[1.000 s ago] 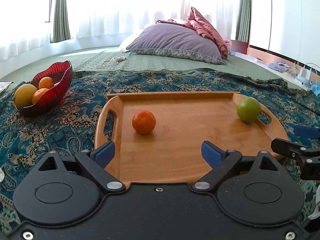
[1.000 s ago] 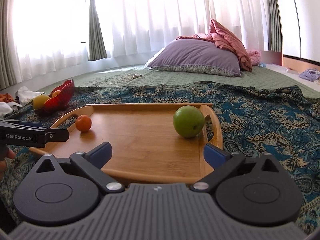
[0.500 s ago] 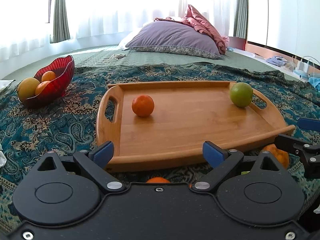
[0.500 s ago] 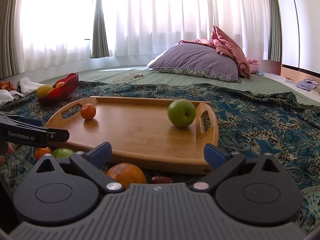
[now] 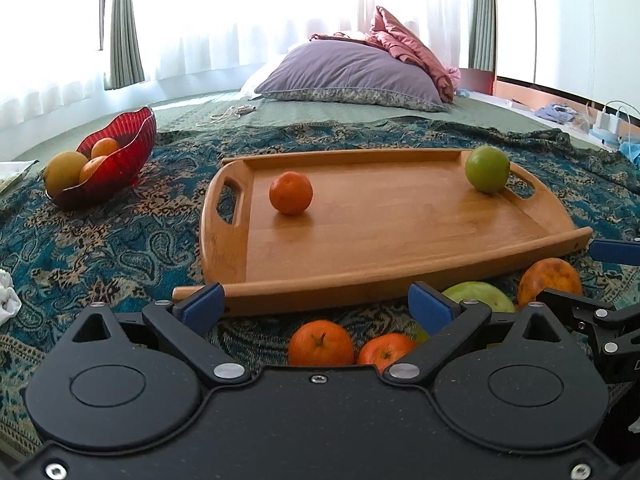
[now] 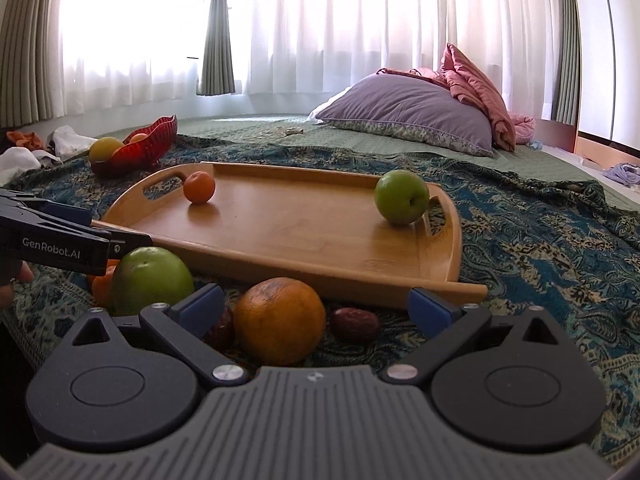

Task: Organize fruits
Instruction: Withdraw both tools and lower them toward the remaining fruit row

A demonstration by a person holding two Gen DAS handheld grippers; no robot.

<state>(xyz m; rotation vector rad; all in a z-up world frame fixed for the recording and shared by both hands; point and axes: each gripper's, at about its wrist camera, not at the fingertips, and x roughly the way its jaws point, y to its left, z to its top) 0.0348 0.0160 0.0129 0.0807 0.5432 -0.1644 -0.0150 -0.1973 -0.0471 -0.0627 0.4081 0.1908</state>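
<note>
A wooden tray [image 5: 400, 240] [image 6: 320, 248] lies on the patterned cloth. It holds a small orange [image 5: 291, 193] [image 6: 199, 187] at its left and a green apple [image 5: 487, 169] [image 6: 401, 197] at its right. Loose fruit lies before the tray: two small oranges [image 5: 321, 343], a green apple [image 5: 478, 296] [image 6: 151, 276], a big orange [image 5: 550, 280] [image 6: 279, 320] and two dark dates [image 6: 354, 324]. My left gripper [image 5: 316, 306] is open and empty over the small oranges. My right gripper [image 6: 316, 306] is open and empty over the big orange.
A red glass bowl [image 5: 116, 156] [image 6: 152, 144] with several fruits stands at the far left. A purple pillow [image 5: 352, 76] and pink blanket lie at the back. White cloth [image 5: 8, 300] lies at the left edge.
Both grippers have pulled back from over the tray toward the near side, so the loose fruit in front of the tray has come into view. Both stay open.
</note>
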